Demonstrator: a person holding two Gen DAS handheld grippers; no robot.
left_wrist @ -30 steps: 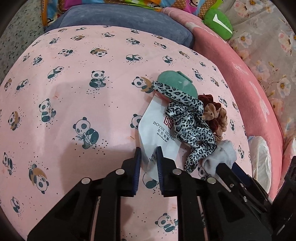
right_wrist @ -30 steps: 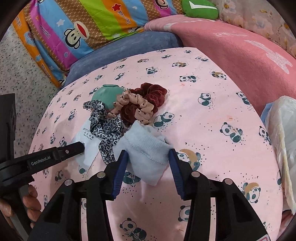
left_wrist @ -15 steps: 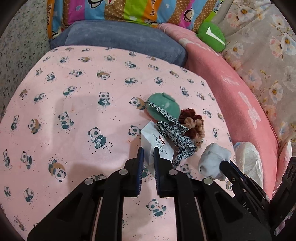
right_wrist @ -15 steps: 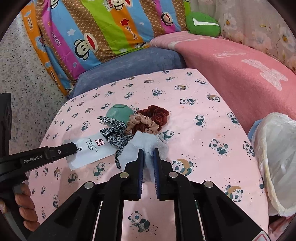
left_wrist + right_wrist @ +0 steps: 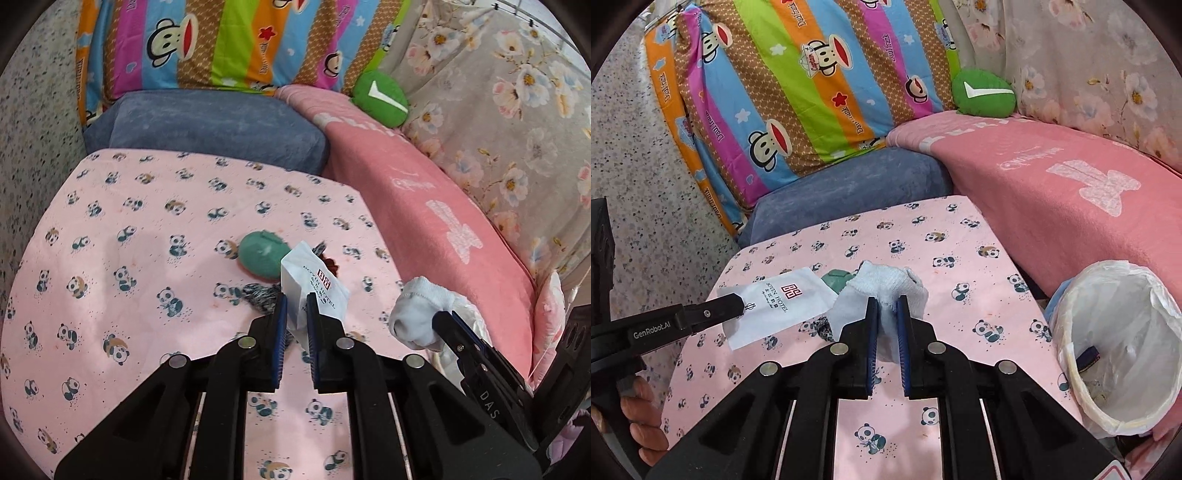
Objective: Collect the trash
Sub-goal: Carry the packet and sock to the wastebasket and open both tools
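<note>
My left gripper (image 5: pixel 295 301) is shut on a white hotel packet (image 5: pixel 314 288) with a red logo, held up above the panda-print cloth (image 5: pixel 147 258). The same packet (image 5: pixel 783 306) shows in the right wrist view at the left gripper's tip. My right gripper (image 5: pixel 886 304) is shut on a crumpled pale blue sock (image 5: pixel 886 284), also lifted off the cloth; in the left wrist view the sock (image 5: pixel 421 314) hangs at the right. A bin lined with a white bag (image 5: pixel 1126 332) stands at the right edge of the cloth.
A green round case (image 5: pixel 260 253), a leopard-print scrunchie (image 5: pixel 260 295) and a dark red scrunchie (image 5: pixel 330 264) lie on the cloth. Behind are a blue cushion (image 5: pixel 221 125), a striped monkey-print pillow (image 5: pixel 812 81), a pink blanket (image 5: pixel 1052 192) and a green cushion (image 5: pixel 982 94).
The right gripper closed on the sock. Both grippers then rose off the cloth, lifting the packet and the sock clear of the scrunchies.
</note>
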